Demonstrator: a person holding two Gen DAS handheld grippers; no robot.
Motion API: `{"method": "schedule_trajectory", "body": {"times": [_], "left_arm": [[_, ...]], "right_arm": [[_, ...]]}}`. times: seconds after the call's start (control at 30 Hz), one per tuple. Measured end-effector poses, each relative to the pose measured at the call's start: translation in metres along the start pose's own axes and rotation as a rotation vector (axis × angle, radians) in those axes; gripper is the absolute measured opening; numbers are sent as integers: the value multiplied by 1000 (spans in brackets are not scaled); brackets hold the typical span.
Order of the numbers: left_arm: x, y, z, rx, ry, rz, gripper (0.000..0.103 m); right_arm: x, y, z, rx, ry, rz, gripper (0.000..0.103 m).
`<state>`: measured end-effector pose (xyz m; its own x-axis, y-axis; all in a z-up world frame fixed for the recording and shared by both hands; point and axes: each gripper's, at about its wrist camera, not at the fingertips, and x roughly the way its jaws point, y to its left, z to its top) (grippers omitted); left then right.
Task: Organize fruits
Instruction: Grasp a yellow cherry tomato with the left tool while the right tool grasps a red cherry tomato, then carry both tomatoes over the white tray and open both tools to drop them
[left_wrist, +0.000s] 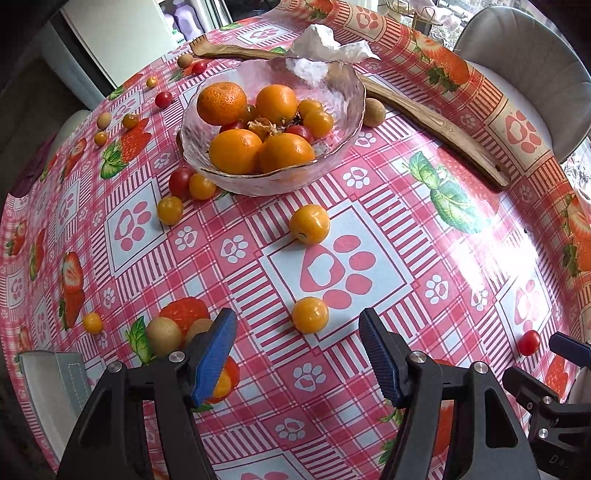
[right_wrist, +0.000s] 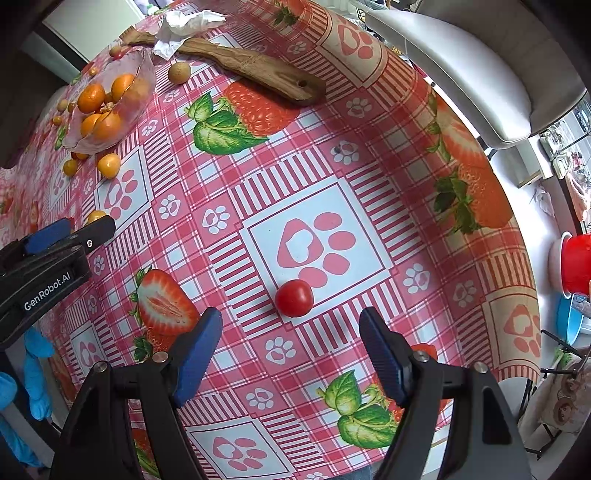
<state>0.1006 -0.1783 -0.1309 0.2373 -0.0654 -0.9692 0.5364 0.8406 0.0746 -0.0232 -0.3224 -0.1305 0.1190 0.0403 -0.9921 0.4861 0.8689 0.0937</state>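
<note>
A glass bowl (left_wrist: 334, 99) at the table's far middle holds several oranges and small tomatoes; it also shows in the right wrist view (right_wrist: 142, 79). My left gripper (left_wrist: 297, 328) is open and empty, with a yellow cherry tomato (left_wrist: 310, 315) just ahead between its fingers. Another yellow one (left_wrist: 309, 224) lies farther on. My right gripper (right_wrist: 290, 325) is open and empty, just short of a red cherry tomato (right_wrist: 294, 298), which also shows at the right in the left wrist view (left_wrist: 529, 342).
Small red and yellow tomatoes and brown longans (left_wrist: 164, 336) lie scattered left of the bowl. A long wooden board (left_wrist: 443, 125) and crumpled tissue (left_wrist: 325, 42) lie behind it. A grey chair (left_wrist: 524, 66) stands at the far right edge.
</note>
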Motion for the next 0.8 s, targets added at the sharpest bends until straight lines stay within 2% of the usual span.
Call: {"method": "schedule_trajectory", "body": {"times": [0.1, 0.23, 0.27, 0.33, 0.4, 0.43, 0.5, 0.53, 0.57, 0.8], "left_arm": [[5, 0, 1, -11, 15, -8, 70], [7, 3, 5, -43, 15, -28, 67], [7, 4, 6, -49, 15, -43, 60], [9, 8, 9, -48, 15, -54, 54], [8, 5, 10, -42, 9, -78, 40], [7, 4, 10, -38, 7, -84, 31], [6, 0, 10, -27, 6, -93, 22], [6, 1, 10, -26, 8, -103, 21], [5, 3, 9, -34, 12, -121, 21], [-15, 20, -15, -78, 8, -179, 21]], "right_arm": [[4, -3, 3, -7, -4, -10, 78], [10, -2, 10, -5, 10, -16, 61], [12, -4, 11, -5, 14, -22, 60], [14, -5, 14, -14, 9, -34, 56], [17, -3, 12, -24, 8, -46, 53], [17, -1, 12, -28, 7, -54, 49], [17, -2, 13, -36, 2, -67, 37], [15, 2, 12, -39, 0, -69, 27], [15, 2, 13, -43, 0, -67, 23], [1, 6, 13, -39, 2, -14, 23]]}}
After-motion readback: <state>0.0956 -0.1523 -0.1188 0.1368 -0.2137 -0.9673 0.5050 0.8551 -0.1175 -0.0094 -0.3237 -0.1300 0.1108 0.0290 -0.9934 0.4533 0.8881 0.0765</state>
